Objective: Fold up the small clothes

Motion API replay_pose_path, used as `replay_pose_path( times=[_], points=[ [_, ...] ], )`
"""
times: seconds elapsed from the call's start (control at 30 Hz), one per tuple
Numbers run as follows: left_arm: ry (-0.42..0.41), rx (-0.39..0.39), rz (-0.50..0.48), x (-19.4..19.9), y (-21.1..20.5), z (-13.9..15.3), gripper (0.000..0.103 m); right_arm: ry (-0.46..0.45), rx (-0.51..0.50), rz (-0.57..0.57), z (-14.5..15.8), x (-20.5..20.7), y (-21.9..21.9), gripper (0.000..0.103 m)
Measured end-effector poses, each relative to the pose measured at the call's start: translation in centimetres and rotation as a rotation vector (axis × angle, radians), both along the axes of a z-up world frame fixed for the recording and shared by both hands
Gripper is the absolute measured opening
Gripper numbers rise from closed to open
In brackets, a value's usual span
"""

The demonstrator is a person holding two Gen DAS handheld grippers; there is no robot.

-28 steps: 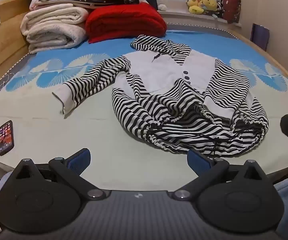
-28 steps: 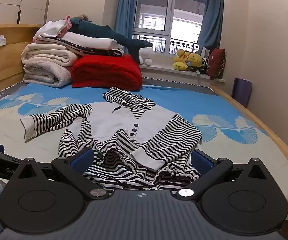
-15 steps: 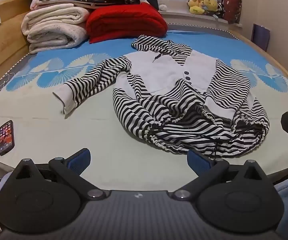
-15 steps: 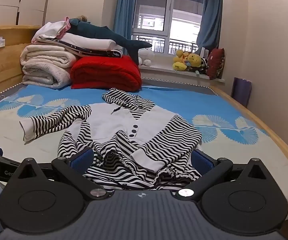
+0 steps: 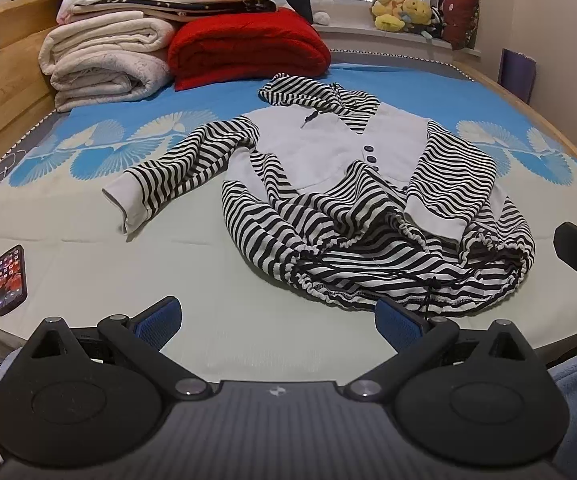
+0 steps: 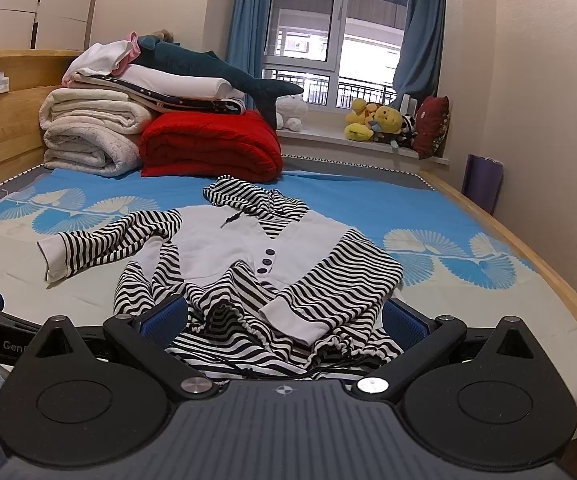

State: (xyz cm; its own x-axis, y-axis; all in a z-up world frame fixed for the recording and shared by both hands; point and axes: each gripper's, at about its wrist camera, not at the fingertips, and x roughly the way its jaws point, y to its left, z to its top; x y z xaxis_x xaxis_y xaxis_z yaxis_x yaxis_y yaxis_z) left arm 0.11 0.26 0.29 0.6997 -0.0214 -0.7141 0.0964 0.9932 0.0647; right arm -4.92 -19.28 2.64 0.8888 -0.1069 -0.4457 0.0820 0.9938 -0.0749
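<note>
Lying face-up on the blue-and-pale fan-print bed sheet: small black-and-white striped hooded top with white front panel and dark buttons, hood toward the far stacked bedding, gathered hem toward the near bed edge. Running away from both grippers, near-to-far, as the long axis. Stretching out to the left side: one striped sleeve with white cuff; folding in over the body on the right side, the other sleeve, cuff resting on the bunched hem.

Hovering short of the hem, left gripper, blue pads spread wide, holding nothing. Hovering over the hem's near edge, right gripper, also spread wide and empty, rumpled stripes showing between its pads (contact not discernible).

Sitting nearer the garment body: right gripper. Sitting nearer the outflung sleeve, off to its far left: left gripper. Looking like the likely first reach — that sleeve, inward across the white panel. Lying near the left edge, well apart from the cloth: black smartphone with lit screen.
</note>
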Motion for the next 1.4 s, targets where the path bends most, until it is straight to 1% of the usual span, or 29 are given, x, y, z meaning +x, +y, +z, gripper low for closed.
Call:
replay_pose_path(
  times=[1.4],
  points=[
    [-0.013, 0.002, -0.007, -0.35, -0.14, 0.04, 0.103, 0.002, -0.005, -0.005, 0.28, -0.16, 0.18, 0.102]
  ],
)
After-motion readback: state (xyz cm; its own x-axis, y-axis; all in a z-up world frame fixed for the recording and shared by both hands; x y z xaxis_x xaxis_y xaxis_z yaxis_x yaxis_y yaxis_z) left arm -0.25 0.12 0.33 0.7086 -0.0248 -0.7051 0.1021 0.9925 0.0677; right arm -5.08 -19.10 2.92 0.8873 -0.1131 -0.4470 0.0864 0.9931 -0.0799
